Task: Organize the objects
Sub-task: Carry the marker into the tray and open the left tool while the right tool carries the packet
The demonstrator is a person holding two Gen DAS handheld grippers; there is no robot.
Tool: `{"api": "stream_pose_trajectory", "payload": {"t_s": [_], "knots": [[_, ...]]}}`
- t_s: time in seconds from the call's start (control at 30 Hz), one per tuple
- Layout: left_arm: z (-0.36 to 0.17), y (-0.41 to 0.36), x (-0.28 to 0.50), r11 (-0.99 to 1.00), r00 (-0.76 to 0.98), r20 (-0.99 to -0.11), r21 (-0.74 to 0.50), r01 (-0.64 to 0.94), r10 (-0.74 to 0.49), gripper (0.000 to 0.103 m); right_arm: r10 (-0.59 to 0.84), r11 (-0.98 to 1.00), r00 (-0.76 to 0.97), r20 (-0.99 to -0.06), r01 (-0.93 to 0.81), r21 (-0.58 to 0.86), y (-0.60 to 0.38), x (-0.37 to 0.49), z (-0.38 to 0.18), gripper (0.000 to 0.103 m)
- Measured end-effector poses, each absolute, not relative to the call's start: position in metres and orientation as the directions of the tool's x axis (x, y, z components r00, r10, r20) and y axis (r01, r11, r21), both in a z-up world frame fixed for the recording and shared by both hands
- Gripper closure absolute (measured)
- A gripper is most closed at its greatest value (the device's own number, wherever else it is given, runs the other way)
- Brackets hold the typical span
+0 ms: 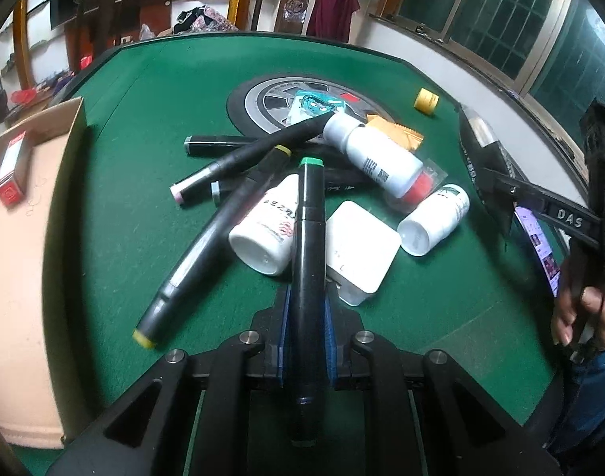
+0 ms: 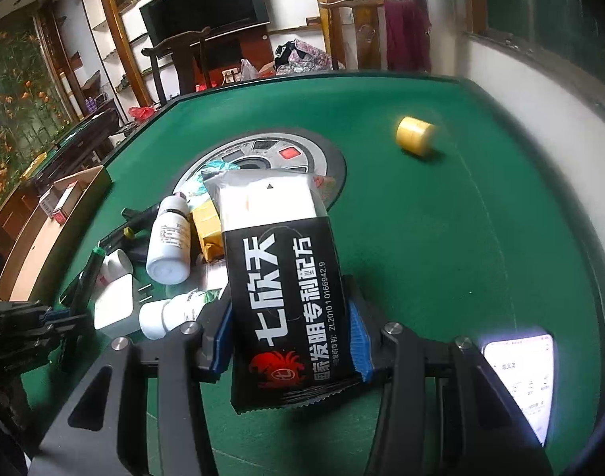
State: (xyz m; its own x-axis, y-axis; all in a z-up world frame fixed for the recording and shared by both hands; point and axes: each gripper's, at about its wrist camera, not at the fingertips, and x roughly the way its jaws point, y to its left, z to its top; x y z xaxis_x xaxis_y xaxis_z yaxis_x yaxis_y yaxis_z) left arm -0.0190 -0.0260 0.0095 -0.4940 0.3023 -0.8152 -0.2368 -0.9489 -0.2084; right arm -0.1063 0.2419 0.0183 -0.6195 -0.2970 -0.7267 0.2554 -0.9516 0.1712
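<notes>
My left gripper point(image 1: 308, 317) is shut on a black marker with a green cap point(image 1: 309, 214), which points forward over a pile on the green table point(image 1: 143, 99). In that pile lie more black markers point(image 1: 207, 238), three white bottles point(image 1: 270, 230) and a white square box point(image 1: 358, 250). My right gripper point(image 2: 290, 341) is shut on a black packet with white lettering point(image 2: 278, 261), held above the table to the right of the pile. The same packet point(image 1: 481, 158) shows at the right edge of the left wrist view.
A cardboard box point(image 1: 74, 127) stands at the table's left edge with a small red and white carton point(image 1: 10, 170) inside. A round wheel-print mat point(image 1: 263, 103) lies under the pile's far side. A yellow roll point(image 2: 415, 135) sits far right, a lit phone point(image 2: 521, 380) near right.
</notes>
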Motion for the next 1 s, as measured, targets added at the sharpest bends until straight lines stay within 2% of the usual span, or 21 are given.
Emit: {"api": "stream_pose_trajectory", "payload": {"t_s": [0.5, 1.0], "knots": [[0.040, -0.058, 0.010, -0.944, -0.595, -0.733, -0.266, -0.198, 0.331, 0.090, -0.373, -0.919, -0.629, -0.682, 0.349, 0.182, 0.217, -0.087, 0.033, 0.058], [0.060, -0.129, 0.029, -0.947, -0.680, -0.679, -0.310, -0.078, 0.278, 0.090, -0.488, -0.845, -0.516, -0.704, 0.482, 0.232, 0.132, -0.074, 0.034, 0.057]]}}
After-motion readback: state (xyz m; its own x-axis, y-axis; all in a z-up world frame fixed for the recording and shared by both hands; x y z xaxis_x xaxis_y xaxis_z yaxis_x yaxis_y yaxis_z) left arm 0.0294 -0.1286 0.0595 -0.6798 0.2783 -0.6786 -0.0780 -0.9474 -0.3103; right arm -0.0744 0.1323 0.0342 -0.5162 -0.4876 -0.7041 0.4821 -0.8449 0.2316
